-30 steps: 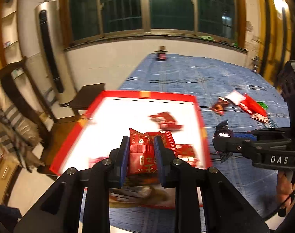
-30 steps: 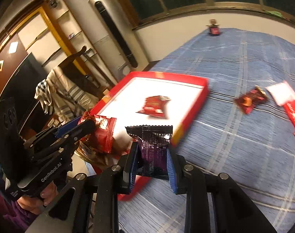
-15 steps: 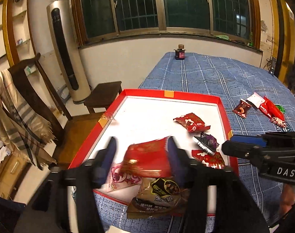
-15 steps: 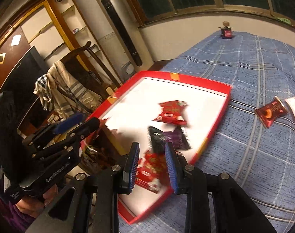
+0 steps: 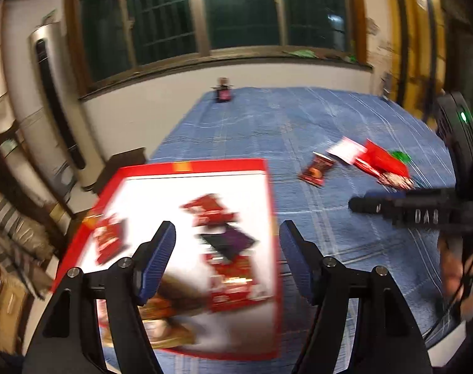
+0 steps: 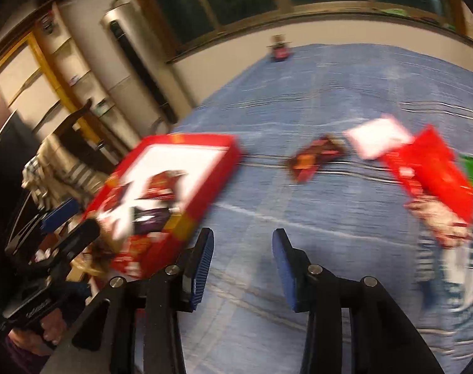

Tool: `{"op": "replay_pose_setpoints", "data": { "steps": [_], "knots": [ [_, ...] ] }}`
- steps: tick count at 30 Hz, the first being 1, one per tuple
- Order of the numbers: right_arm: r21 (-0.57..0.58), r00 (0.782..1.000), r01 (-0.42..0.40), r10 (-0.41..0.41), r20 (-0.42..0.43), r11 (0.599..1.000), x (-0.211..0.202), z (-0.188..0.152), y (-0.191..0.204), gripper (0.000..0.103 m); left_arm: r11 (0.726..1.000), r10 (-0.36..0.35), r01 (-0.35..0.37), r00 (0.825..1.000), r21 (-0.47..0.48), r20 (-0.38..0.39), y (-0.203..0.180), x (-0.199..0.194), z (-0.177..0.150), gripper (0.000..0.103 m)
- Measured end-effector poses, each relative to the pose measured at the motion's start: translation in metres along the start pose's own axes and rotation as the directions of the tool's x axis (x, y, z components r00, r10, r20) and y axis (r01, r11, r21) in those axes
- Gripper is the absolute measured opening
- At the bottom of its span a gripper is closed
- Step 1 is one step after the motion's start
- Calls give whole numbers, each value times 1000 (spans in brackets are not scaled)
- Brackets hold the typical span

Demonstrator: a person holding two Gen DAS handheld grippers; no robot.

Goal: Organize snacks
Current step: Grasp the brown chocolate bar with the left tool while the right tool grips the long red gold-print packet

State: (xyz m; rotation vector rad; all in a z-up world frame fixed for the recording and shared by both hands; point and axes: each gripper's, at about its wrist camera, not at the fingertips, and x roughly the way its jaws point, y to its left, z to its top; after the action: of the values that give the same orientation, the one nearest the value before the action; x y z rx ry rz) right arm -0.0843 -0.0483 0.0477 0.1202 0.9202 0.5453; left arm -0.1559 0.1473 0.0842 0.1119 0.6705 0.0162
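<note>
A: Status on the snack sort?

B: Roughly half done, judging by layout. Red tray (image 5: 269,205) at left edge of blue-covered desk (image 5: 298,118), holding several packets: red ones, a purple packet (image 5: 228,241), a brown one at the near end. Left outside on the cloth: red bag (image 6: 432,168), white packet (image 6: 376,137), dark red packet (image 6: 314,159), something green behind, maybe one more under the bag; too blurred to count.

A: Grippers?

B: Left gripper (image 5: 227,255) fingers wide apart, empty, over tray. Right gripper (image 6: 241,265) fingers apart, empty, over bare cloth.

A: Change versus a second ago?

B: Then clamped: left on a red packet, right on the purple one. Both now lying in tray. Right since swung off tray toward the loose pile. Heavy motion blur, both views.
</note>
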Motion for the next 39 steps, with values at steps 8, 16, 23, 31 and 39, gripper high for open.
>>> {"op": "replay_pose_setpoints", "data": {
  "steps": [8, 16, 23, 31, 39],
  "knots": [
    [74, 987, 158, -159, 7, 985, -34, 10, -100, 53, 987, -108, 118, 990, 110, -93, -62, 36, 26, 69],
    [-19, 966, 257, -257, -22, 966, -32, 32, -149, 58, 977, -120, 149, 975, 154, -186, -93, 106, 72, 69],
    [-114, 964, 249, -258, -69, 962, -8, 48, -160, 63, 934, -143, 218, 955, 283, -261, -123, 152, 86, 68],
    [-158, 969, 165, -190, -158, 973, 10, 55, -157, 79, 884, -222, 343, 906, 317, -361, -132, 185, 94, 68],
    [-187, 968, 193, -218, -127, 963, 20, 47, -149, 78, 875, -257, 385, 882, 292, -395, -141, 201, 92, 69]
  ]
}}
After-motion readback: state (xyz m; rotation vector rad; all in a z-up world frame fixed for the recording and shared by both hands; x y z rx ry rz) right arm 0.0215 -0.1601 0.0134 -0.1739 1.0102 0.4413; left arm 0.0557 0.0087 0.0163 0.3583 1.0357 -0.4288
